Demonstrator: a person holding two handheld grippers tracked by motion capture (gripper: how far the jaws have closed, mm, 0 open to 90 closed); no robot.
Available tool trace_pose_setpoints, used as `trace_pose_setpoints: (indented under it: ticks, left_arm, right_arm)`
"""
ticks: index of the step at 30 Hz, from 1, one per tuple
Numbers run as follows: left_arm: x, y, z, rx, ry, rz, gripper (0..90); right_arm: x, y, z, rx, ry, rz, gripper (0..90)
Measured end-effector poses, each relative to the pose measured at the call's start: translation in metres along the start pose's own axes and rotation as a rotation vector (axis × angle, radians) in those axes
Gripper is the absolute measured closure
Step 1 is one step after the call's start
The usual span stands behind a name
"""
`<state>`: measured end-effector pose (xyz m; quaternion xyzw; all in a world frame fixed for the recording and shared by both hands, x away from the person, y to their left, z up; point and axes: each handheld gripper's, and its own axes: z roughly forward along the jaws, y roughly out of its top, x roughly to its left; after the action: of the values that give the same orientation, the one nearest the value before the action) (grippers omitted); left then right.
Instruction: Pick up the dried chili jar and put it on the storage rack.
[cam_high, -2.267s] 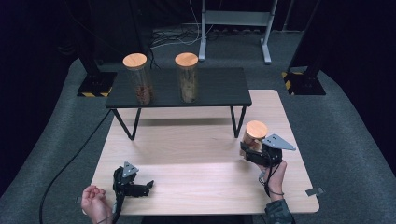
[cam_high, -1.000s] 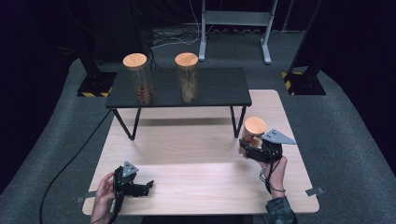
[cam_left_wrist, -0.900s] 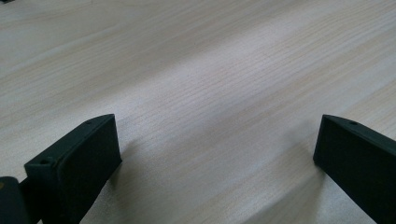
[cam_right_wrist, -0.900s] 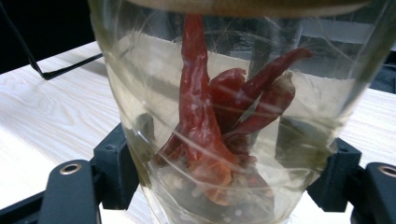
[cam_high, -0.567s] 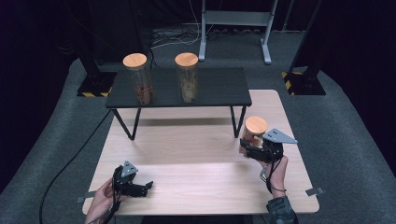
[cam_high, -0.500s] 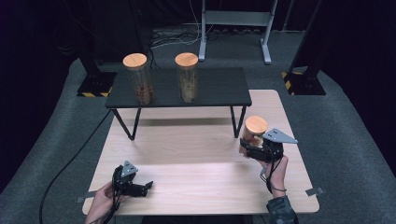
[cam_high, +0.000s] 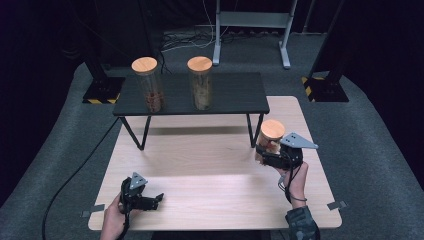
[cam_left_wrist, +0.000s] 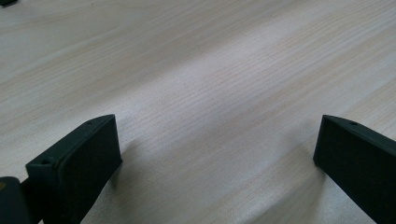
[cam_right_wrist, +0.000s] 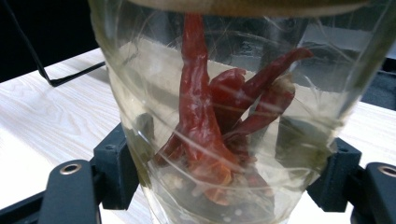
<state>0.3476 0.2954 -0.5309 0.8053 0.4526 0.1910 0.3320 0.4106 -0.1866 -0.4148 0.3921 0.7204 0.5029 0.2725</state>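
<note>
**Chilli jar gripped beside the black shelf**

While the left gripper (cam_high: 150, 200) rests low over the wooden table (cam_high: 210, 165) near its front left corner, with its jaws spread wide and nothing between them, the right gripper (cam_high: 265, 156) is clamped on a glass jar (cam_high: 270, 140). Compared with the pictures from two seconds earlier, the jar is seen a little nearer the shelf (cam_high: 225, 95), just beside its right front leg, so the carry towards the shelf is judged to be barely under way. Whether the jar is lifted clear of the table cannot be told.

The jar is a clear, smooth cylinder capped by a round, pale wooden lid; dried red chillies (cam_right_wrist: 210, 121), wrinkled and curled, are seen inside. On the shelf, a flat matt black board on thin splayed legs, two taller jars (cam_high: 150, 85) of the same kind are already stood, well apart from the held one.
</note>
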Motion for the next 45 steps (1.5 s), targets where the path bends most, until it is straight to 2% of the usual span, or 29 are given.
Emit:
trace_pose_setpoints:
  ticks: [5, 12, 24, 35, 39, 45]
  left_arm:
    - [-0.002, -0.001, 0.0, -0.002, 0.014, -0.016, 0.0]
    - [-0.002, -0.001, 0.0, -0.003, 0.014, -0.013, 0.0]
    - [-0.002, 0.0, 0.0, -0.002, 0.01, -0.014, 0.0]
    - [-0.004, 0.001, 0.001, -0.009, 0.02, 0.011, 0.0]
    - [-0.002, 0.001, 0.001, -0.004, 0.005, -0.008, 0.0]
    - [-0.002, 0.001, 0.002, -0.004, 0.004, -0.009, 0.0]
  right_arm:
    - [0.0, 0.005, 0.002, 0.003, 0.007, -0.005, 24.5]
    - [-0.002, 0.011, 0.006, 0.009, 0.019, 0.002, 24.5]
    - [-0.002, 0.026, 0.009, 0.014, 0.026, -0.016, 24.5]
    - [-0.002, 0.041, 0.015, 0.02, 0.036, -0.023, 24.5]
    - [-0.003, 0.046, 0.017, 0.018, 0.038, -0.022, 24.5]
    - [-0.003, 0.052, 0.017, 0.017, 0.043, -0.024, 24.5]
